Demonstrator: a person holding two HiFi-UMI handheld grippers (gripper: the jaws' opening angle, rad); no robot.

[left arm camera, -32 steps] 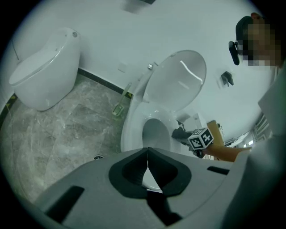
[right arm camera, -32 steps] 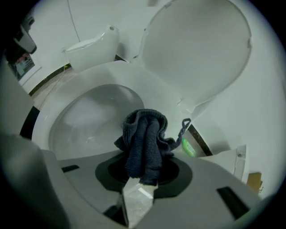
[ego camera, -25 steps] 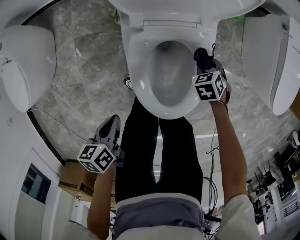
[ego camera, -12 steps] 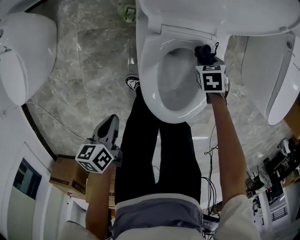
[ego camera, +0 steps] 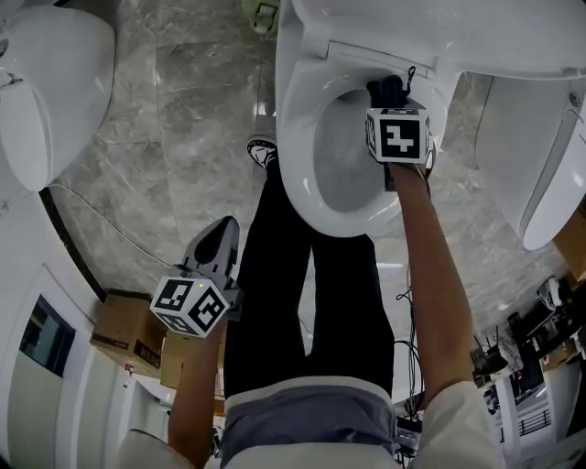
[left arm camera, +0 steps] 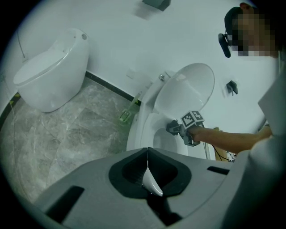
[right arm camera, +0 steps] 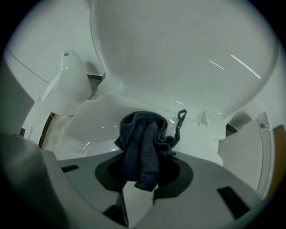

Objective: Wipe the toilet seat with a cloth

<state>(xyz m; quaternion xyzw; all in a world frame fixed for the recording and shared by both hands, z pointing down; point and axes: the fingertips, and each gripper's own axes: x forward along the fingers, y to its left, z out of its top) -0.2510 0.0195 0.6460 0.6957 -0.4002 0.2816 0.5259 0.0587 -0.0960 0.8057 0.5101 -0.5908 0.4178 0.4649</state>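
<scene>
The white toilet seat [ego camera: 302, 156] rings the bowl at the top of the head view, with its lid [right arm camera: 178, 49] raised behind. My right gripper [ego camera: 392, 105] points steeply down over the seat's back right part, near the hinge. It is shut on a dark blue cloth [right arm camera: 143, 143], bunched between the jaws and resting on the seat [right arm camera: 98, 123]. The cloth [ego camera: 385, 89] shows just beyond the marker cube. My left gripper [ego camera: 220, 234] hangs over the floor by the person's left leg, away from the toilet. Its jaws [left arm camera: 147, 166] are shut with nothing in them.
A second toilet [ego camera: 41, 87] stands at the left and a third [ego camera: 540, 156] at the right. The person's legs [ego camera: 302, 302] stand right in front of the bowl. Cardboard boxes [ego camera: 124, 334] sit at lower left, cables [ego camera: 412, 366] at lower right. A small green object [ego camera: 264, 14] lies beside the toilet base.
My right gripper has slid the cloth along the seat's right side toward the hinge, rolling as it went. The left gripper has barely moved.
</scene>
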